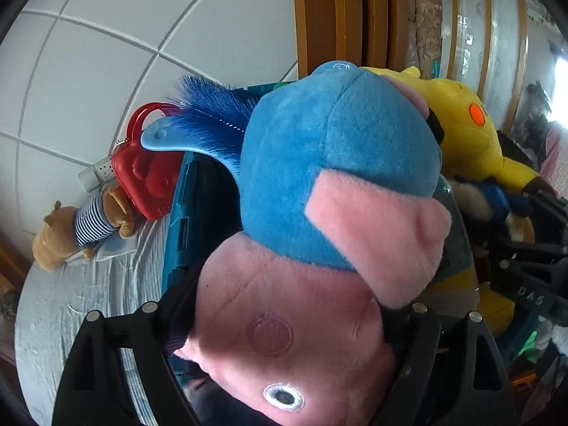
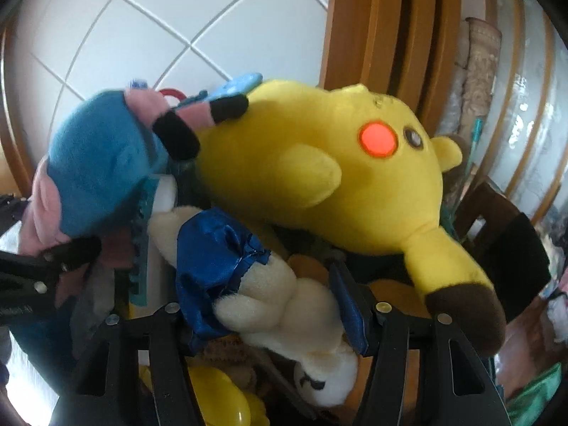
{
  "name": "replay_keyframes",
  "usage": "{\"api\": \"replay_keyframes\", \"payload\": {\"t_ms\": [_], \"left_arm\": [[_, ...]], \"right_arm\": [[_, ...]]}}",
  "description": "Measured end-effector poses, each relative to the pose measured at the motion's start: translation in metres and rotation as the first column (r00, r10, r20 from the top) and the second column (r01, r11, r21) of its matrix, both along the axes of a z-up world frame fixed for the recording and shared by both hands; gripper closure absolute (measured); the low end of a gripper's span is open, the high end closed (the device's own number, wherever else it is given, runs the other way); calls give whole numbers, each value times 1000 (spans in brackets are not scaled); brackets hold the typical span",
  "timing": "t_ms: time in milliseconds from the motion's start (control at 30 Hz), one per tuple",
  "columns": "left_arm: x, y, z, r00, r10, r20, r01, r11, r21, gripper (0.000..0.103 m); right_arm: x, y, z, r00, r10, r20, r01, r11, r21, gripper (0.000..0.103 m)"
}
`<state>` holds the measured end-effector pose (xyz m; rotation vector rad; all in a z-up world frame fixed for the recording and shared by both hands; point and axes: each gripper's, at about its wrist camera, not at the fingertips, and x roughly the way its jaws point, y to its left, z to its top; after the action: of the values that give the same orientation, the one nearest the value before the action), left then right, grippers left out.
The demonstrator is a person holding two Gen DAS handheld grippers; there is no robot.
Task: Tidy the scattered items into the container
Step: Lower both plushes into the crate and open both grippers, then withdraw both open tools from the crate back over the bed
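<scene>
My left gripper [image 1: 287, 314] is shut on a pink and blue pig plush [image 1: 333, 184], held over the teal container [image 1: 184, 220]. The pig also shows at the left of the right wrist view [image 2: 99, 163]. My right gripper [image 2: 275, 310] is shut on a cream plush with a blue satin cloth [image 2: 269, 291], above the container's pile. A big yellow Pikachu plush [image 2: 319, 163] lies in the container beside it and shows in the left wrist view [image 1: 468, 135]. The right gripper appears at the right edge of the left wrist view [image 1: 532, 248].
A brown bear plush in a striped shirt [image 1: 78, 227], a red toy handbag [image 1: 149, 177] and a blue brush-like toy [image 1: 202, 124] lie on the pale bed sheet [image 1: 88, 301] left of the container. A wooden door frame [image 2: 390, 28] and tiled wall stand behind.
</scene>
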<state>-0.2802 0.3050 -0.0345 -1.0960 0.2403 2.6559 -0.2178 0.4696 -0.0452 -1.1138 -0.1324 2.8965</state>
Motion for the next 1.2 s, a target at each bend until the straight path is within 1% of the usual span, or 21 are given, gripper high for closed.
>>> {"api": "replay_keyframes", "payload": {"t_ms": [67,100,200,233,367,433,500,633,700,733,867,967,1067,1200], "left_arm": [[2,0,0,1000,3,-3,-3,1000,-2,17],[2,-1,-1,1000,4,-3,-4,1000,-2,17],[7,0,0,1000,3,-2,-3,1000,-3,17],[9,-1,1,1000,4,-3,-4,1000,-3,17],[18,-4,2,1000,3,-8,-3,1000,3,16],[22,-6,3,1000,-1,-9,1,1000,8,16],[29,-9,5,1000,-4,-12,4,1000,17,14],[44,-15,10,1000,-8,-29,9,999,37,12],[55,-20,14,999,-9,-45,11,998,55,7],[61,-25,17,998,-9,-55,13,998,65,0],[87,-46,26,996,-12,-87,21,995,93,0],[110,-66,29,995,-12,-102,22,995,99,0],[132,-94,29,994,-6,-106,17,994,107,0],[164,-135,28,994,-6,-113,19,994,111,0]], "right_arm": [[0,0,0,1000,3,2,-3,1000,-1,40],[1,-1,-1,1000,4,3,-4,1000,-3,37],[4,-3,-2,1000,15,-3,-15,1000,-4,21],[6,-5,-2,1000,14,-8,-14,1000,3,17],[14,-10,0,1000,8,-21,-8,1000,5,12],[17,-5,3,1000,-3,-29,4,1000,2,5],[25,-4,6,999,-12,-37,12,1000,0,2],[45,-10,15,998,-25,-59,25,1000,5,2],[54,-13,21,997,-29,-75,30,1000,6,2],[60,-16,24,996,-31,-84,32,999,7,1],[89,-34,35,992,-34,-122,34,999,3,1],[107,-51,42,989,-35,-143,36,999,6,1],[124,-76,45,987,-36,-154,37,999,1,1],[146,-120,40,990,-33,-140,34,999,2,1]]}}
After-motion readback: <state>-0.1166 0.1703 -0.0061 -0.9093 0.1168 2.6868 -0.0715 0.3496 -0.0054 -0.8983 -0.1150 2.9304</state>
